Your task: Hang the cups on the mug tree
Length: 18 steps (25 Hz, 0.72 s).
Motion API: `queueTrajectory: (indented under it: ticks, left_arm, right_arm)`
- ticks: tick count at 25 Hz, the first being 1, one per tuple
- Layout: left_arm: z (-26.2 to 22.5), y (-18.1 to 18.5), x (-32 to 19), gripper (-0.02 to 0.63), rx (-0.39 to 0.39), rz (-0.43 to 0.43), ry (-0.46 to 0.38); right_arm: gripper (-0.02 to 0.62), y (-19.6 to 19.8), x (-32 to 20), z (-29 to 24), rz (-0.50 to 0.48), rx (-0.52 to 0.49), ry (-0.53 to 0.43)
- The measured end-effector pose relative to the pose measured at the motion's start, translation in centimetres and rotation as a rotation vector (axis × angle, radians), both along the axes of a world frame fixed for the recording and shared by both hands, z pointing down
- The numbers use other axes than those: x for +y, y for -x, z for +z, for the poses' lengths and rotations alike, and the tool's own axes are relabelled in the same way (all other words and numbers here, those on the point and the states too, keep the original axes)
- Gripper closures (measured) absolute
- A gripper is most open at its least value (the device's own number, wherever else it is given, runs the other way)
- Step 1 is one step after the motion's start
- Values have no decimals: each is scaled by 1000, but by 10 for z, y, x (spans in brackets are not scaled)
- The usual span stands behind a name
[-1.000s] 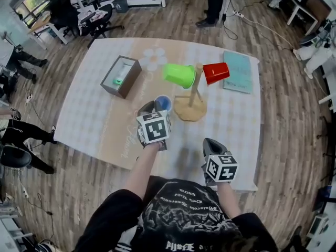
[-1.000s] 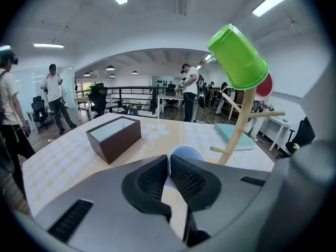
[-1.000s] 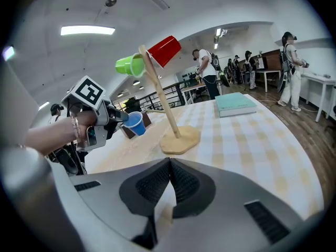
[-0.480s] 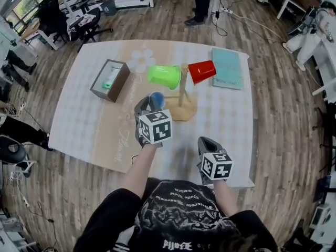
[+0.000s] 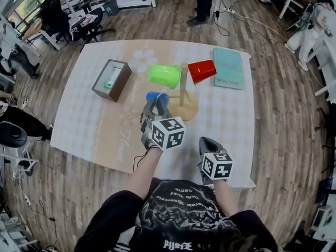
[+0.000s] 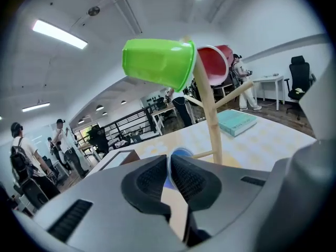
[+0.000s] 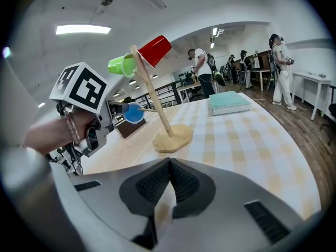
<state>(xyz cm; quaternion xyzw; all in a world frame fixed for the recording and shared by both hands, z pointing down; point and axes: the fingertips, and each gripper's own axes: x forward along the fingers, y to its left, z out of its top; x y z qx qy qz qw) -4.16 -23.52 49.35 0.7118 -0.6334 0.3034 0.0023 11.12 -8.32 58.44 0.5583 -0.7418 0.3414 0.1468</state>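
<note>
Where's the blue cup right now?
In the head view, the blue cup is pinched in the left gripper near the table's middle, just left of the mug tree and lower than the green cup.

Bright, even light falls from ceiling strip lights [image 6: 59, 34], which glare white in both gripper views; shadows on the table [image 5: 89, 114] are faint. All views bend strongly at darkened edges, and the left gripper [image 6: 169, 164] shows soft-focused near the lens.
</note>
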Motion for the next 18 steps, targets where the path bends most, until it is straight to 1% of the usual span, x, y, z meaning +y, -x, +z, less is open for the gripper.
queueTrajectory:
  ticks: [4,11,15,18]
  left_arm:
    - [-1,-10,3,568,-50,30,-22]
    - [1,-25,7,568,-95,76,-32]
    - [2,-38,8,568,-181,137,-55]
    - [5,-43,10,568,-189,152,-52]
  right_arm:
    - [586,-1,0,1,-1,-3,0]
    - [586,-3,1,3,4,-7,2]
    - [586,-1,2,3,-3,-4,6]
    - [586,-2,1,4,-2,0,8]
